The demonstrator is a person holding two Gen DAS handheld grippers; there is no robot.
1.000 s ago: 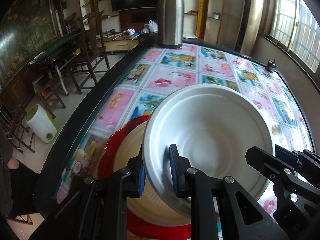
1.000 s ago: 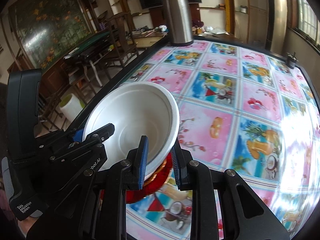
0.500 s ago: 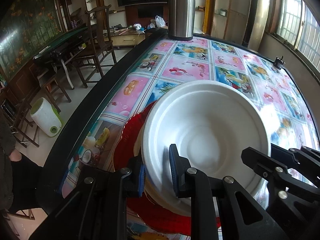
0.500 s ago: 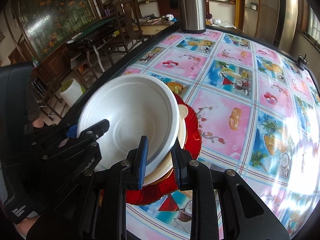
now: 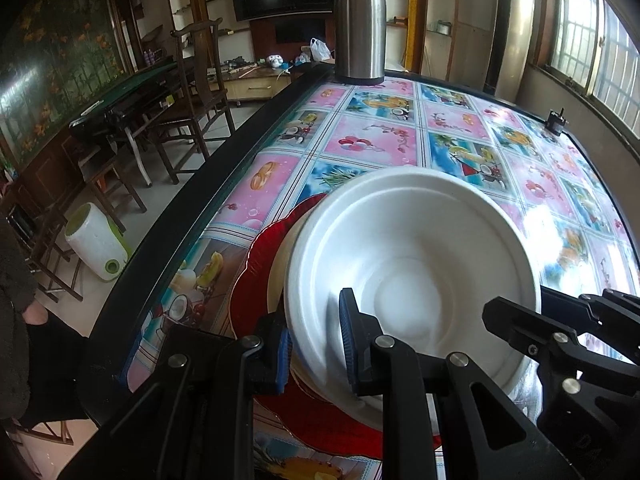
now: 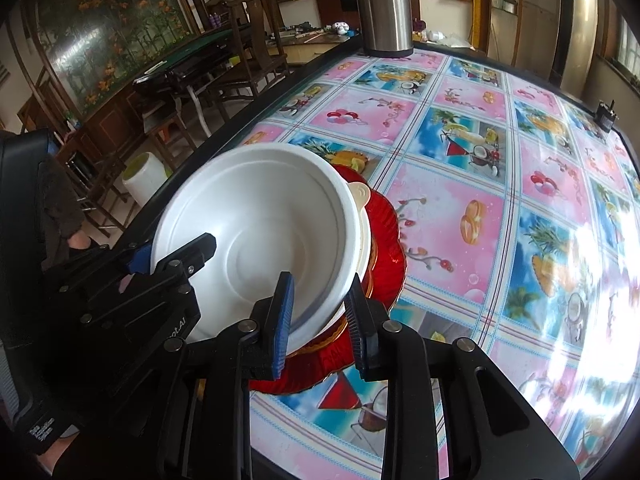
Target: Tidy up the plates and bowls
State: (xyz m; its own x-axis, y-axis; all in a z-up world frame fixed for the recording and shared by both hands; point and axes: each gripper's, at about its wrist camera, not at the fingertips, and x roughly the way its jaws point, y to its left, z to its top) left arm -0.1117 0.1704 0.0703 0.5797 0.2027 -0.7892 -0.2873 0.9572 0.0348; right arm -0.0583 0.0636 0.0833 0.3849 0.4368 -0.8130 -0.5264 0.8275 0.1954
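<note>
A white foam bowl (image 5: 412, 272) sits on a cream plate (image 5: 278, 276), which lies on a red scalloped plate (image 5: 256, 280) near the table's left edge. My left gripper (image 5: 314, 340) is shut on the bowl's near rim. My right gripper (image 6: 318, 312) is shut on the bowl's (image 6: 256, 236) opposite rim, above the cream plate (image 6: 362, 200) and the red plate (image 6: 386, 236). Each gripper shows in the other's view, the right one (image 5: 560, 332) at the bowl's right and the left one (image 6: 160, 268) at its left.
A steel thermos (image 5: 360, 24) stands at the table's far edge, also in the right wrist view (image 6: 384, 4). The table (image 5: 372, 144) has a colourful fruit-print cloth and a black rim. A small black object (image 5: 557, 120) sits at the far right edge. Chairs and a white bin (image 5: 96, 248) stand on the floor to the left.
Both grippers have lowered the bowl onto the stacked plates and levelled it. Their jaws now stand slightly wider around the rim.
</note>
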